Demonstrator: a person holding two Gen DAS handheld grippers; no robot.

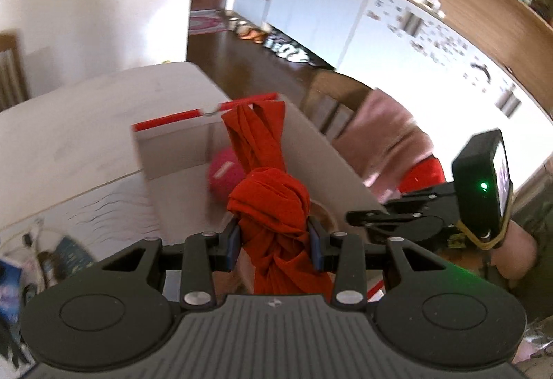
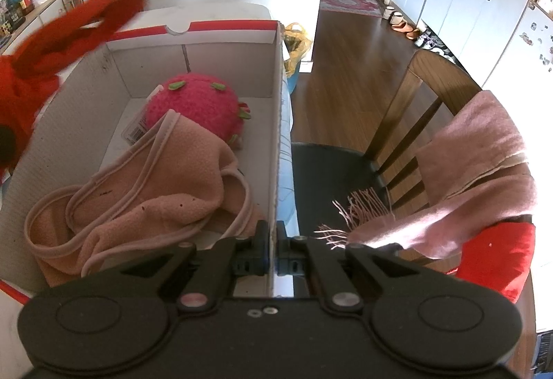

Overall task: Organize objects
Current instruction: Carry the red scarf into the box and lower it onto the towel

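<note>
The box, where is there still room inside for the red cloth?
In the box, bare floor shows along the left wall, beside the pink plush ball, and in the far right corner behind it. The near half is crowded: the peach fleece garment fills it. The red cloth sits in the left gripper.

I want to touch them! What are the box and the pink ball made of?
The box looks like cardboard: thin, stiff, matte white walls with a red rim. The ball looks like fuzzy plush or yarn, soft pink with little green bits.

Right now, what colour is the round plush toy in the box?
Pink with green tufts; right wrist view.
</note>
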